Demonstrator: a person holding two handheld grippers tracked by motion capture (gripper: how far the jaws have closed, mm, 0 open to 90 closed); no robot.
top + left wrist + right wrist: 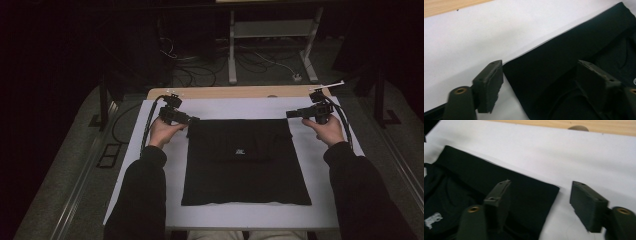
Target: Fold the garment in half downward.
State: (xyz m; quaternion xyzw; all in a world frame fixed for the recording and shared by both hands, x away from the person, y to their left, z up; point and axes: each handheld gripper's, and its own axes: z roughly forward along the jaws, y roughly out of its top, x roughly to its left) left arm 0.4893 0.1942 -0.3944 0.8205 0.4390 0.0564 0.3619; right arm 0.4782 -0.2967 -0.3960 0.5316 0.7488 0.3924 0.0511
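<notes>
High view: a folded black T-shirt lies flat on the white sheet that covers the desk, roughly central, with a small pale print on its upper layer. The garment forms a near-square whose far edge runs level with the 2 tongs.

The left tongs, held in the person's left hand, sit at the far-left corner of the T-shirt, their tips just beside that corner. The right tongs, held in the right hand, sit at the far-right corner, tips pointing left toward the cloth and just beside it.

Left gripper view: the left tongs stand well apart, with no cloth pinched. The corner of the T-shirt lies below and between the 2 jaws; 1 jaw is over the white sheet, the other over the black fabric.

Right gripper view: the right tongs are likewise spread wide and hold nothing. The far-right corner of the T-shirt lies beneath the gap; 1 jaw hangs over the cloth, the other over the bare sheet. The wooden desk edge shows at the far side.
</notes>
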